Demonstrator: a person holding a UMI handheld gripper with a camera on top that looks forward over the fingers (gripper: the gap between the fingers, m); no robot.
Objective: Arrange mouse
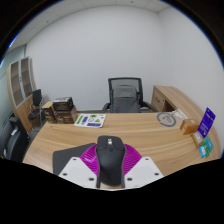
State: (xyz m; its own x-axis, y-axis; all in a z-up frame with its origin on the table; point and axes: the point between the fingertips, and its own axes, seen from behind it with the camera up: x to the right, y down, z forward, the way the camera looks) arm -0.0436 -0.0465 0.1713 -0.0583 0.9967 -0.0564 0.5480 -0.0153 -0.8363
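A black computer mouse [110, 158] sits between my two fingers, its rear towards the camera and its wheel end pointing ahead. The magenta pads [93, 158] press against both of its sides. My gripper [110, 165] is shut on the mouse and holds it above the near edge of a wooden desk [70, 140]. A black mouse mat [88, 120] lies flat on the desk, beyond the fingers and a little to the left.
A black office chair [127, 96] stands behind the desk. A round object [166, 119] and a blue box [205, 124] sit on the desk's right wing. Books [60, 110] lie far left, by another chair [33, 104] and shelves [20, 85].
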